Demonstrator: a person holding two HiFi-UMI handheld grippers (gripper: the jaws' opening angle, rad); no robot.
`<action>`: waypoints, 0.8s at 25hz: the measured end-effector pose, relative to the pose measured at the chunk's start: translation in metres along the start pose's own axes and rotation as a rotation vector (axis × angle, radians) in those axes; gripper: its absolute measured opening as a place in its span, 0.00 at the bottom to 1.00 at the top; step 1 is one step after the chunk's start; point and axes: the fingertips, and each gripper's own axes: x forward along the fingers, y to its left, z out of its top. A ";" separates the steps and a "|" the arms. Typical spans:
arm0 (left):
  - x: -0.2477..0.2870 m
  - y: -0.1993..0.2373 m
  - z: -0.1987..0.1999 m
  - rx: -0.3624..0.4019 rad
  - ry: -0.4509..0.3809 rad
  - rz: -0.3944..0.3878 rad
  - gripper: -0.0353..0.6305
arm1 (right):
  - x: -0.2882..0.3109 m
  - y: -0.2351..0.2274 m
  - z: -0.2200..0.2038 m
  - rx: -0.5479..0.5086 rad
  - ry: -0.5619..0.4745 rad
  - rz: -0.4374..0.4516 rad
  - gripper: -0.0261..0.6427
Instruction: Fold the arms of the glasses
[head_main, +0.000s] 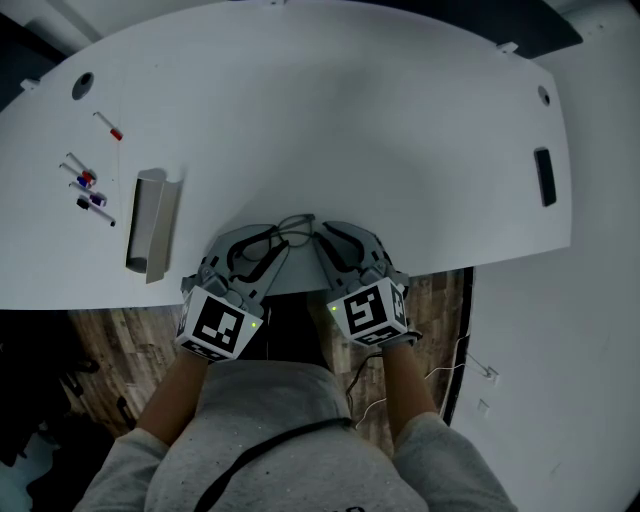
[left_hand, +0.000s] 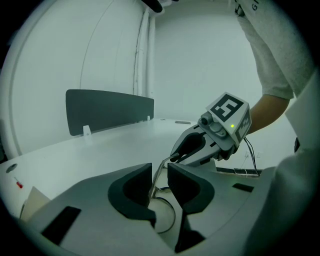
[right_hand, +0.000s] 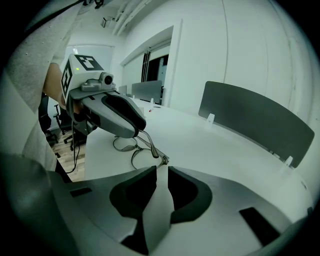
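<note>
Guiding the arm (right_hand: 149, 143) inward between the slack jaws of the left gripper (left_hand: 159, 170), the glasses (head_main: 292, 226) are best steadied by the right gripper (right_hand: 161, 172), also unclenched.

No words, brands or numbers legible on the table gear.

Signs: black-and-white square code patterns, no letters.
- on the left gripper (head_main: 278, 243), left cube (head_main: 218, 325), nearer the person than the glasses (head_main: 295, 225) and left of them
- on the right gripper (head_main: 328, 236), right cube (head_main: 372, 312), nearer than the glasses and right of them

Left gripper view: shirt print (left_hand: 242, 7) high above the glasses, seems to start with "G", rest cut off.
</note>
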 end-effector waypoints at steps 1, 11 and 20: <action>-0.001 0.000 0.000 0.000 0.000 0.004 0.20 | 0.000 0.000 0.000 0.002 -0.001 0.000 0.15; -0.008 0.001 -0.001 0.001 -0.011 0.032 0.20 | -0.003 0.006 0.001 0.004 -0.004 0.000 0.15; -0.016 0.001 -0.003 0.005 -0.011 0.060 0.20 | -0.009 0.008 0.002 0.011 -0.018 -0.008 0.15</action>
